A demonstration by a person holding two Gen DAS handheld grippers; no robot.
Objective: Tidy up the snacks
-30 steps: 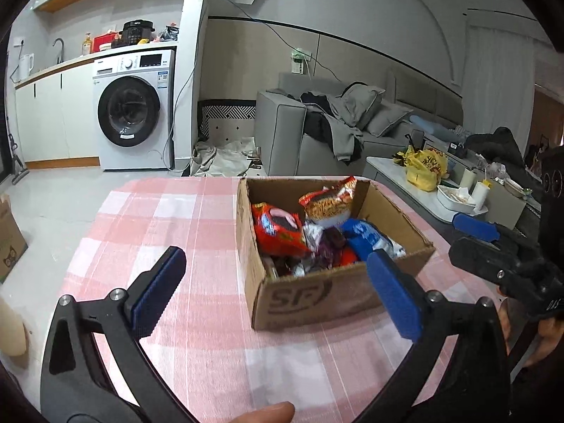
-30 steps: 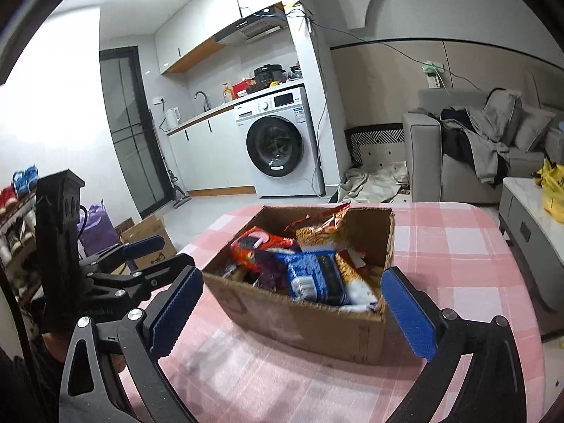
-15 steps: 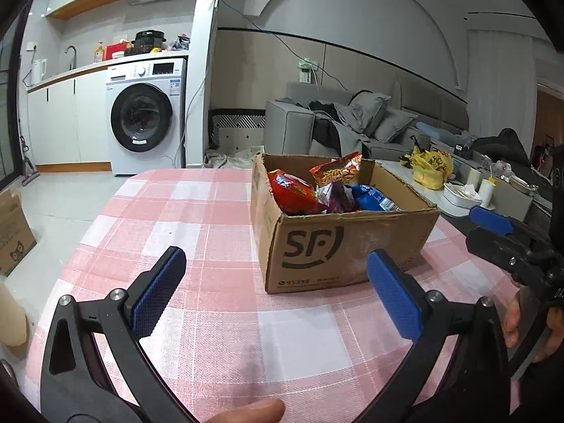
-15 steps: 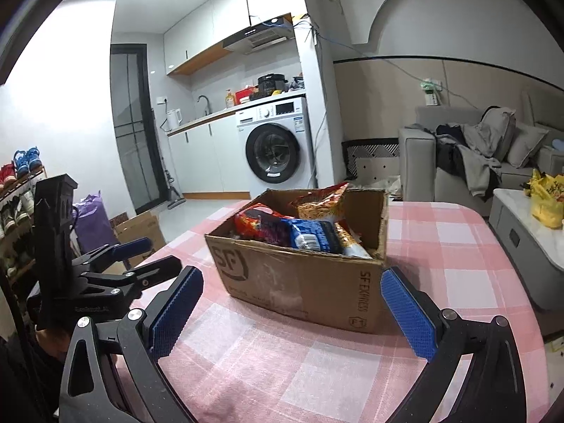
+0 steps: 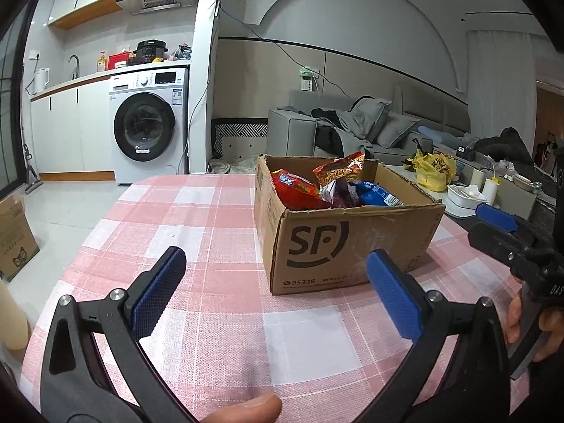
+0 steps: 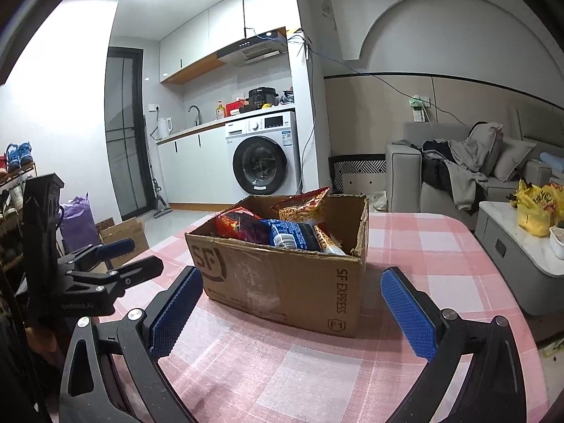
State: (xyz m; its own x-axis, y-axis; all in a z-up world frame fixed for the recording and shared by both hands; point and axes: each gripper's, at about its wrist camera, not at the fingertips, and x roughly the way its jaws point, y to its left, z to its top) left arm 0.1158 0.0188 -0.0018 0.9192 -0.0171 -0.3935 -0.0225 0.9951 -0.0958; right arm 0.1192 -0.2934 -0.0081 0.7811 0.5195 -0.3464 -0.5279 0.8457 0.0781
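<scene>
Both tools have sunk lower over the last second, so the cardboard box (image 5: 347,236), earlier seen from above, now shows its printed front wall almost level with them. The left tool (image 5: 273,290) is spread wide open, its blue pads (image 5: 158,292) well apart, holding nothing and touching nothing; it hovers over the tabletop (image 5: 197,218) with the box just ahead and slightly to its right. The right tool (image 6: 292,312) is equally wide open and empty, with a corner of the box straight ahead between its two pads (image 6: 409,317). From the left tool's view the right tool sits off to the right, gripped by a hand (image 5: 539,331); a thumb tip (image 5: 246,409) shows at the bottom edge.

One box stands on the tabletop, which wears a pink and white checked cloth. Inside it I count at least four snack packets: a red bag (image 5: 299,190), an orange-red bag (image 5: 343,171) standing tallest, a blue packet (image 5: 375,194) and a crumpled purple and silver one (image 5: 335,192).

Beyond the tools is one washing machine (image 5: 149,127) under a counter, one grey sofa (image 5: 363,130) heaped with clothes, and a yellow bag (image 5: 433,171) on a low table to the right.
</scene>
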